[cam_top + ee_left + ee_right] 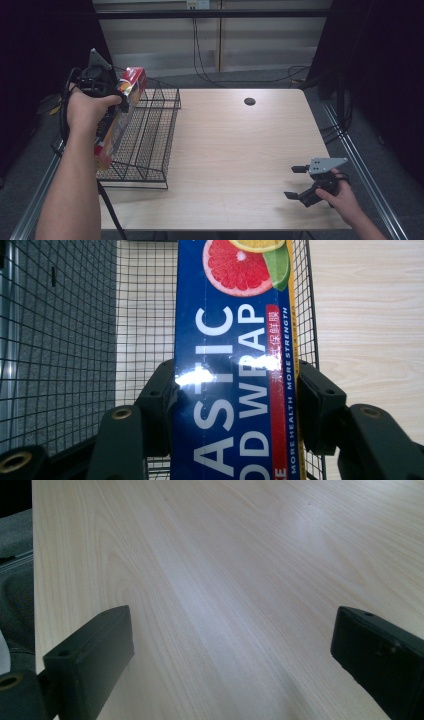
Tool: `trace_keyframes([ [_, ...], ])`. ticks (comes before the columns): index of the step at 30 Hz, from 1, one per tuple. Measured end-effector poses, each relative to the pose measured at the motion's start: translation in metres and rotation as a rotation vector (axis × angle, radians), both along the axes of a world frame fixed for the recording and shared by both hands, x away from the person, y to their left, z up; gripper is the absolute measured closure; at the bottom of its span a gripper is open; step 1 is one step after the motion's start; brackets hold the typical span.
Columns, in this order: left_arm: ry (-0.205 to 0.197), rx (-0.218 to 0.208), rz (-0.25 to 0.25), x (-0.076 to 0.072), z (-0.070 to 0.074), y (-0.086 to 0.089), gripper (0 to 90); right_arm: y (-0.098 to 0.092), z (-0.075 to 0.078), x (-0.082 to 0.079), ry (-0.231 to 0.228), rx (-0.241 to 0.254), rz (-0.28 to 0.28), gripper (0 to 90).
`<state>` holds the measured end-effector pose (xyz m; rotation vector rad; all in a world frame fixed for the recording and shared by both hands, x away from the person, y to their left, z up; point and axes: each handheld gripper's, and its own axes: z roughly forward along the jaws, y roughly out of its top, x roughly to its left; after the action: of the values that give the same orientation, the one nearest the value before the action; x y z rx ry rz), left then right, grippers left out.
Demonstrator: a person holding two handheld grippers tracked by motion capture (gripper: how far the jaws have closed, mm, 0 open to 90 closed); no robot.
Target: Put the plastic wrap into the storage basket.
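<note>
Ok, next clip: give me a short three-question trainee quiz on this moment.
1. True or false: the right gripper holds the plastic food wrap box.
2. Over what does the left gripper hold that box? A) the wire basket B) the floor C) the round hole in the table
3. Fill in: the right gripper's jaws stand ____ above bare wood.

Key: 1 false, the left gripper clamps it by its long sides; 2 A; 3 open.
</note>
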<state>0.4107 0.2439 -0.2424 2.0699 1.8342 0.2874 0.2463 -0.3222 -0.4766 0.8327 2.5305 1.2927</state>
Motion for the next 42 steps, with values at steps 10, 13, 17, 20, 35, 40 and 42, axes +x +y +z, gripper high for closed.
trace_keyframes([
  [10, -0.003, 0.000, 0.029, -0.001, -0.003, 0.013, 43.8, 0.001, -0.001, 0.000, 0.006, 0.001, 0.006, 3.2],
  [13, 0.000, -0.006, 0.044, -0.001, -0.005, 0.014, 43.8, 0.001, -0.001, 0.000, 0.002, 0.001, 0.008, 3.2],
  [17, 0.000, -0.011, 0.050, -0.001, -0.007, 0.019, 43.8, 0.001, -0.001, 0.000, 0.009, 0.000, 0.007, 3.2],
  [20, 0.002, -0.002, 0.057, 0.000, -0.011, 0.021, 43.7, 0.002, -0.002, 0.001, 0.006, -0.001, 0.006, 3.2],
  [35, 0.016, 0.014, 0.086, 0.001, -0.021, 0.026, 43.5, 0.003, -0.003, 0.001, 0.010, -0.003, 0.011, 3.2],
  [40, 0.020, 0.015, 0.107, 0.002, -0.025, 0.028, 43.4, 0.003, -0.003, 0.001, 0.010, -0.006, 0.012, 3.2],
  [42, 0.028, 0.030, 0.099, 0.002, -0.026, 0.029, 43.4, 0.003, -0.003, 0.001, 0.010, -0.006, 0.011, 3.2],
])
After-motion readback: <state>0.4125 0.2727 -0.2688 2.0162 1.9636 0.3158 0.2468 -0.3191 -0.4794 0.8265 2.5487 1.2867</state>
